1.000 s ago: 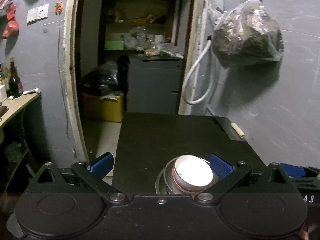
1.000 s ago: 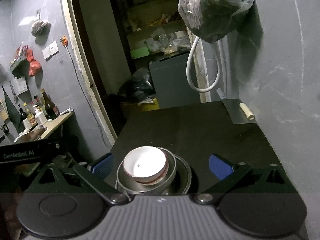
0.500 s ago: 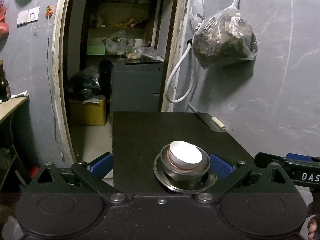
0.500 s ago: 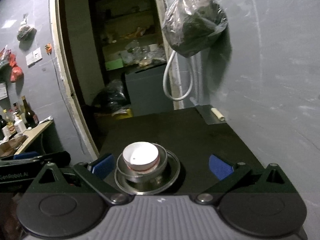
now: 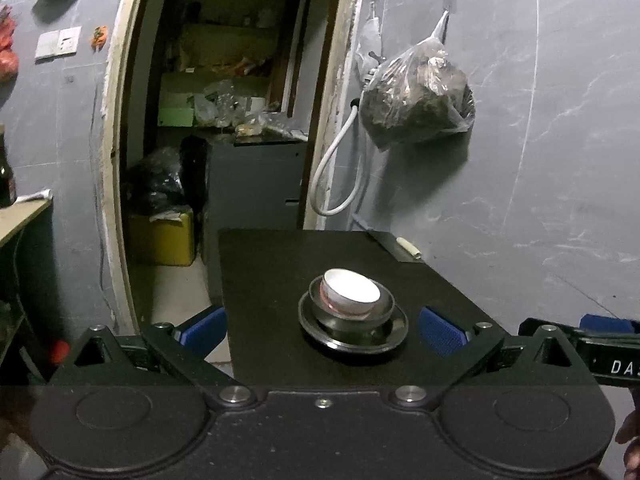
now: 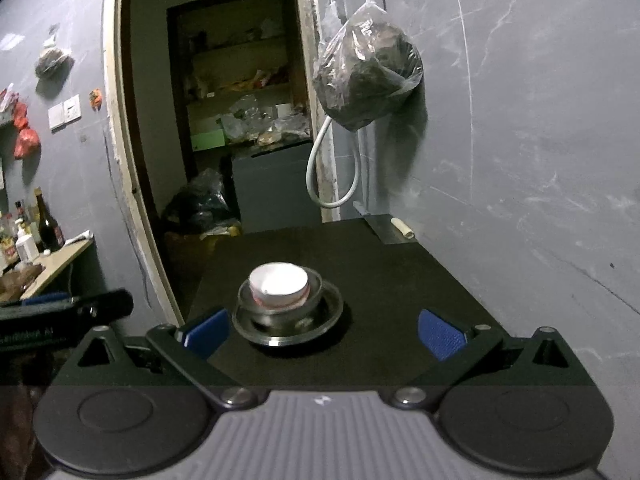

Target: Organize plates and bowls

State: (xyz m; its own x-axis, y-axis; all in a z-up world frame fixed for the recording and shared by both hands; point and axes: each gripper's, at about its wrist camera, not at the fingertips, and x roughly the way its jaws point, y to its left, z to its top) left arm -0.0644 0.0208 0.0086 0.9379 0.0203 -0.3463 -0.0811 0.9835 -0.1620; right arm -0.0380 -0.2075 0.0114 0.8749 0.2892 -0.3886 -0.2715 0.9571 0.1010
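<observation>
We see a round white bowl [image 5: 352, 291] with a reddish outer wall nested in a shiny metal bowl [image 5: 380, 309], both stacked on a flat metal plate [image 5: 354, 338] in the middle of the matte black bench [image 5: 276, 264]. The left gripper [image 5: 322, 326] has its blue-padded jaws spread wide and holds nothing; the right gripper [image 6: 324, 331] is likewise spread and empty, and both hang short of the stack without touching it. A clear plastic bag [image 6: 366, 76] of dark stuff hangs on the grey wall beyond, beside a looped white hose [image 6: 326, 176] and an open doorway [image 5: 224, 112].
</observation>
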